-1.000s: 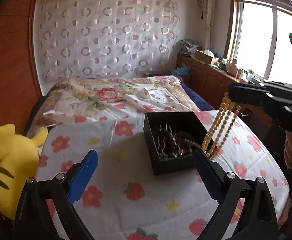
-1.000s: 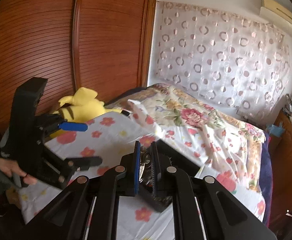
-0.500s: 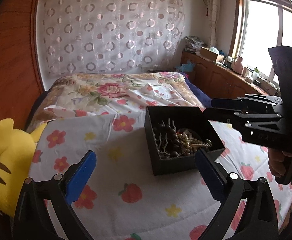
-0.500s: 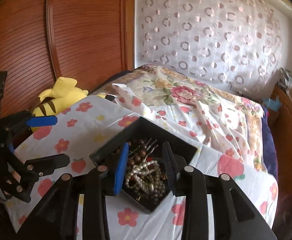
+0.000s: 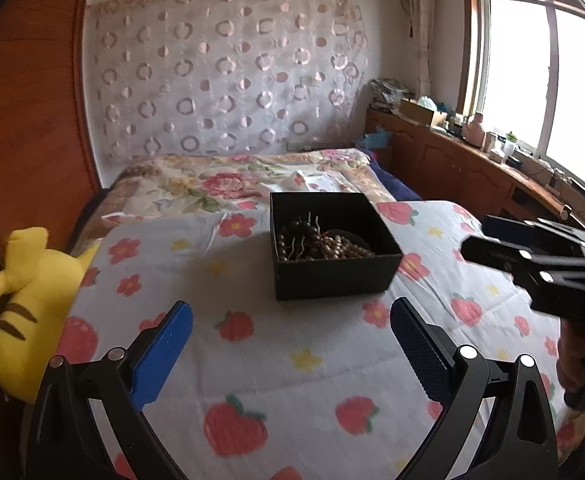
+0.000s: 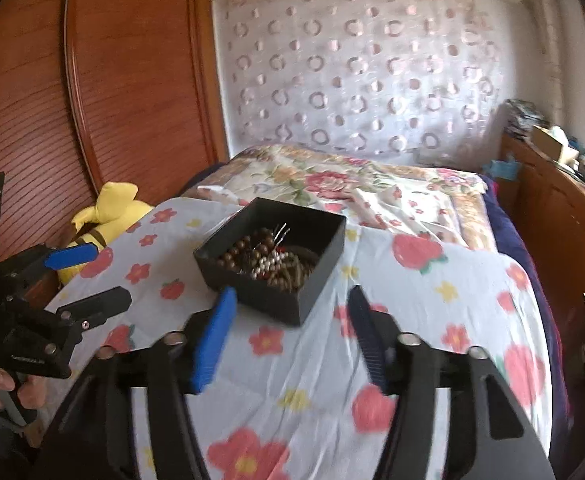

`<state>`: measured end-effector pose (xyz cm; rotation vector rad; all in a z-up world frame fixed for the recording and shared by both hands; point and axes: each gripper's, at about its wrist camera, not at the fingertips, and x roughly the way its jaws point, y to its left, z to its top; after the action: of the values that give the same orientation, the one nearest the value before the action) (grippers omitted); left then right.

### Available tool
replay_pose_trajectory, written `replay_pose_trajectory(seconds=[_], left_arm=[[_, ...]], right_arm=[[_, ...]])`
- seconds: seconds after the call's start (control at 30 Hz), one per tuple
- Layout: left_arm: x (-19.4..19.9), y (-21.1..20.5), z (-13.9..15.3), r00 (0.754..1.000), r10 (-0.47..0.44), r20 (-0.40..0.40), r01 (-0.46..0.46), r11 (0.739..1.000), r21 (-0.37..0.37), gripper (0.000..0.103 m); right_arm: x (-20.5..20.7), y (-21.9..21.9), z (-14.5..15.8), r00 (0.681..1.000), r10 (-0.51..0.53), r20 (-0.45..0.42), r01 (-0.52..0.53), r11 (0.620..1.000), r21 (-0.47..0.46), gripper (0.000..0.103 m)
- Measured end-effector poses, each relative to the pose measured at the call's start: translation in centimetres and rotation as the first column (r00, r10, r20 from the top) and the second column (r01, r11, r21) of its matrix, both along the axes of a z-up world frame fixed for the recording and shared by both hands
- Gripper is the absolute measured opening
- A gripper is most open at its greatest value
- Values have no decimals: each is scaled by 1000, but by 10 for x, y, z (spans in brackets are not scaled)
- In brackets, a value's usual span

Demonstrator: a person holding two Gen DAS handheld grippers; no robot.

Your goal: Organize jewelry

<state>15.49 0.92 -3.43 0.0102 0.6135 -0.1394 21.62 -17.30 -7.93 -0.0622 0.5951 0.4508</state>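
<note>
Nearest the cameras, the left gripper (image 5: 290,334) hangs over the strawberry-print blanket (image 5: 292,380) with its blue-padded fingers (image 5: 164,354) spread wide and nothing between them. The right gripper (image 6: 290,330) is likewise released, its fingers (image 6: 212,336) parted and bare; in the left wrist view its black body (image 5: 532,256) shows at the right edge, near the box but apart from it. Just beyond both grippers, on the blanket that covers the bed, stands an open black box (image 5: 332,276). Inside it lies the jewelry: dark brown beads (image 6: 248,250), a pale bead strand (image 5: 342,246) and thin metal pins (image 5: 306,232) standing up among them, all heaped together. At the left edge of the bed a yellow plush toy (image 5: 28,312) leans by the wooden wardrobe (image 6: 92,92). Farther back lies a floral quilt (image 5: 228,184), then a curtain with ring patterns (image 5: 224,80), and a window (image 5: 540,76) at the far right.
</note>
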Motion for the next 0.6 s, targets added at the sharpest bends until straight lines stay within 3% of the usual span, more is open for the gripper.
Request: replay_pose_trajectory(seconds=[0.23,0.6], left_arm=[[-54,-11,10,998,41,52,-42,999,5,95],[-109,-17,26,991,61,117,-64,998,18,95]], right_arm=[[-68,-19,4,991,-108,75,105,993,53,97],[-118,-35,11,976,-178,126,169,983,79,101]])
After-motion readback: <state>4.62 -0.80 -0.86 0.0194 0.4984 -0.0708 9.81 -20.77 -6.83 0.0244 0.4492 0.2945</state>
